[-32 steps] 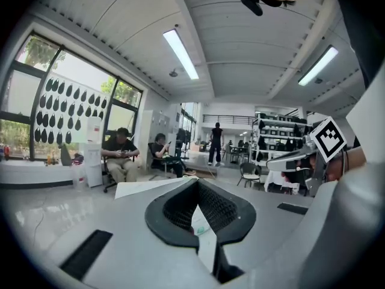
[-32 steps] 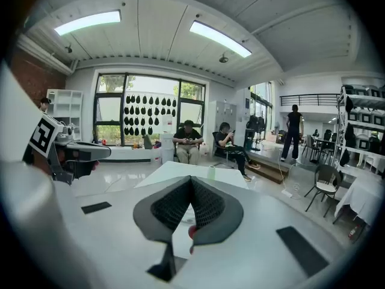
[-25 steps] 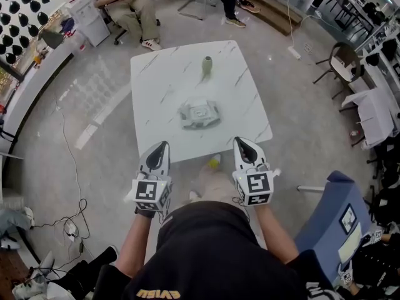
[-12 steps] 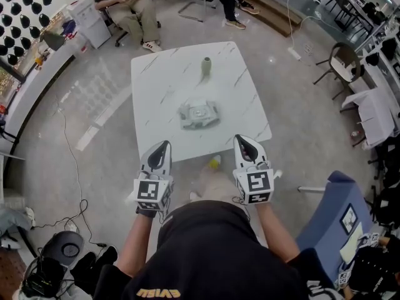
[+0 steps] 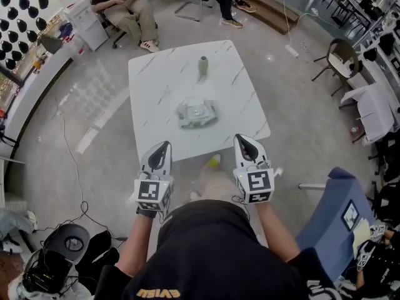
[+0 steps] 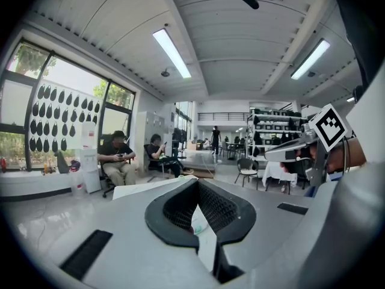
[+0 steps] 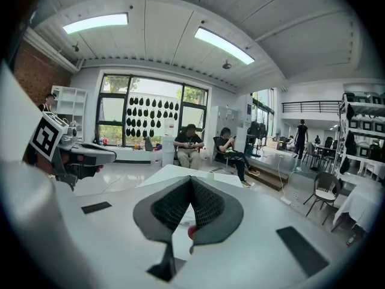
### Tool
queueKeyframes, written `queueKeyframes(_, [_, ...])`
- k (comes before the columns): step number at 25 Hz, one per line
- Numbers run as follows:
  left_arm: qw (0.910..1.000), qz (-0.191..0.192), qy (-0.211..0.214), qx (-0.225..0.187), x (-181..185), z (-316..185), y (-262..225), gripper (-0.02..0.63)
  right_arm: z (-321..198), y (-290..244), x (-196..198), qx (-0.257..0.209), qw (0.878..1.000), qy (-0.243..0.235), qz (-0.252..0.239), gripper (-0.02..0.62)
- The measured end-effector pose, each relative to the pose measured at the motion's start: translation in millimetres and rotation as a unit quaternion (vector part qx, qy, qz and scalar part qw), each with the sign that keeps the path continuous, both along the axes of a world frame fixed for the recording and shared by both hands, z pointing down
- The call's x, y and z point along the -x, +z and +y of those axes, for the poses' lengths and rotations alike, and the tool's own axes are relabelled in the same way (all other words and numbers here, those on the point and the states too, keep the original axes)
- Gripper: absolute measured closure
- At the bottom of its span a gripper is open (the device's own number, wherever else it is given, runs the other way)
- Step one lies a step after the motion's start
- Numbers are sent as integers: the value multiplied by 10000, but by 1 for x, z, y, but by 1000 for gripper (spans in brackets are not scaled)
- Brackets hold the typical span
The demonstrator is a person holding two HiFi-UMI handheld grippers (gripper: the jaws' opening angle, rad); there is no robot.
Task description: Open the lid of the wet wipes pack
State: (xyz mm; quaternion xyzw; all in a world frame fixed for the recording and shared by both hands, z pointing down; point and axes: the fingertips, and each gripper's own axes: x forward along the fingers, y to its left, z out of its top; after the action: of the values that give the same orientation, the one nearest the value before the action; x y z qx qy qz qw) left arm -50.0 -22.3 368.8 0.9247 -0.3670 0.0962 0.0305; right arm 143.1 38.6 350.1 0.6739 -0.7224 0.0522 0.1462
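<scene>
Wet wipes pack at middle of counter, print too small to read, green bottle beyond it. Left gripper and right gripper short of near edge — jaws closed, empty.

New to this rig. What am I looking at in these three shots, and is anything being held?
No robot arm here: a person holds a two-jaw gripper in each hand. The top-down picture comes from a camera on the person's head; it shows the left gripper and right gripper held short of the white table. The other two pictures come from cameras riding on each gripper, looking along its jaws. On the table lie the wet wipes pack and, beyond it, a small greenish bottle. Both grippers are shut and hold nothing.
</scene>
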Motion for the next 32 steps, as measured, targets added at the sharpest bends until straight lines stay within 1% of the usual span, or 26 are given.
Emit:
queueKeyframes(9, [10000,-31,13,62,6,-4,5,588,-2,-1,1,29,10000,55,50,595])
queueKeyframes(21, [9999,-53,-8,135,15,4,5,588,2,-9,9,50,9998,-18,175,595])
queueKeyframes(32, [9997,-156,14,203,21,0,20,588,-7,1,15,133,9988,-45,479,594])
